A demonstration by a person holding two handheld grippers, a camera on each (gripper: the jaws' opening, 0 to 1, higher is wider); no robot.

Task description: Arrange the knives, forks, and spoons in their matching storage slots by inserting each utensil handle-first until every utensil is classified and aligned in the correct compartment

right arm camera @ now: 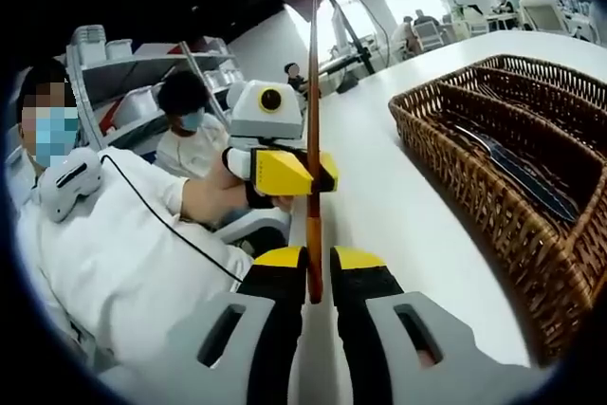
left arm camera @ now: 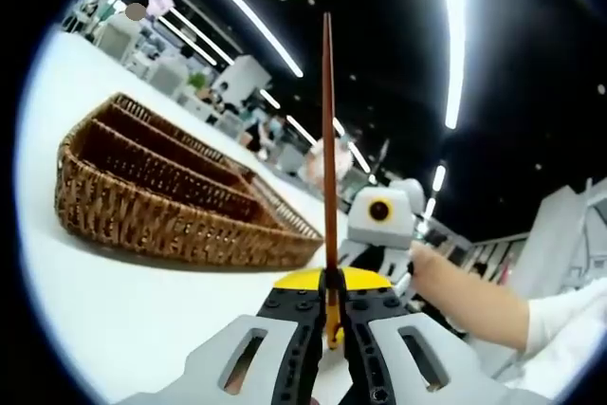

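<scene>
A thin brown-handled utensil (left arm camera: 329, 139) stands edge-on, rising from my left gripper (left arm camera: 332, 282), whose yellow-tipped jaws are shut on it. In the right gripper view the same kind of brown handle (right arm camera: 313, 92) rises from my right gripper (right arm camera: 316, 258), shut on its lower end. The left gripper (right arm camera: 308, 177) faces me there, and its yellow tips look closed on that handle higher up. Which kind of utensil it is I cannot tell. The wicker basket (left arm camera: 161, 225) with long slots lies to the left; in the right gripper view the basket (right arm camera: 474, 177) holds a knife (right arm camera: 517, 173).
The white table (left arm camera: 114, 310) stretches under the basket, with bare surface (right arm camera: 398, 206) between basket and grippers. The right gripper (left arm camera: 377, 248) and a hand (left arm camera: 455, 291) sit behind my left jaws. A person in white (right arm camera: 114, 263) is close; another person (right arm camera: 190, 130) sits beyond.
</scene>
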